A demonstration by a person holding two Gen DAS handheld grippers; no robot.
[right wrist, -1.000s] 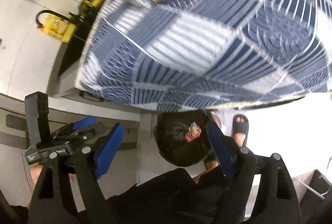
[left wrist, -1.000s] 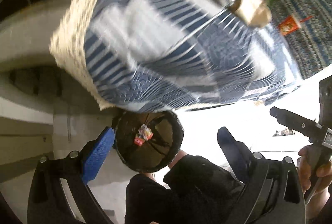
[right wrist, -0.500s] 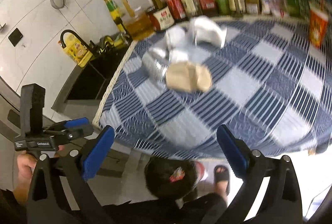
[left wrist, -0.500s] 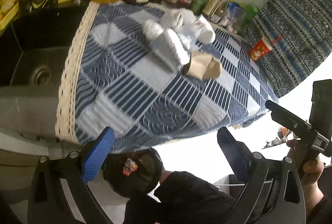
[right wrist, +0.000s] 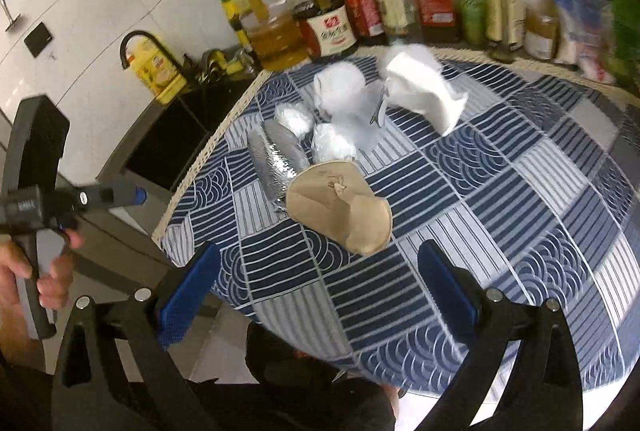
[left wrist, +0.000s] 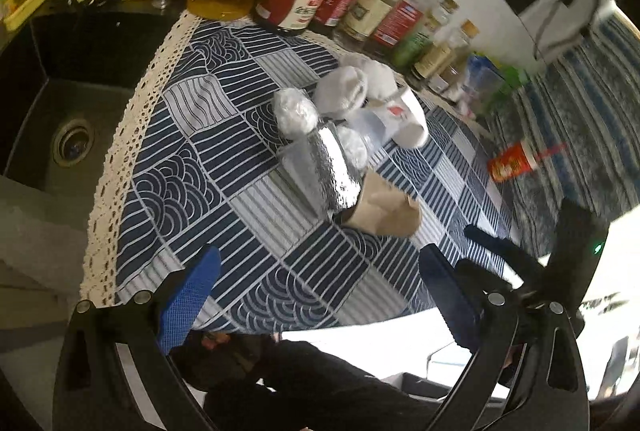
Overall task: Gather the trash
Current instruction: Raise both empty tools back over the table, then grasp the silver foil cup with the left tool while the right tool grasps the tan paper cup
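Note:
A heap of trash lies on the blue-and-white checked cloth [right wrist: 500,191]. It holds a brown paper bag [right wrist: 340,207] [left wrist: 384,211], a silver foil wrapper [right wrist: 276,159] [left wrist: 328,167], crumpled clear-plastic balls [right wrist: 334,143] [left wrist: 296,111] and crushed white paper cups [right wrist: 416,87] [left wrist: 404,111]. My left gripper [left wrist: 316,283] hovers open over the cloth's near edge, short of the heap, with nothing between its blue pads. My right gripper [right wrist: 318,271] stands wide open just in front of the brown bag, also empty. In the right wrist view a hand holds the left gripper [right wrist: 100,197] off to the left.
Sauce and oil bottles [right wrist: 384,3] line the wall behind the heap. A dark sink [left wrist: 72,143] lies left of the cloth. A red cup with a straw [left wrist: 514,163] stands at the right. A dark bin [right wrist: 280,355] peeks out below the counter edge.
Both grippers have risen from below the counter edge, where a black bin with a red wrapper filled the view, to above the cloth. The right jaws spread wider.

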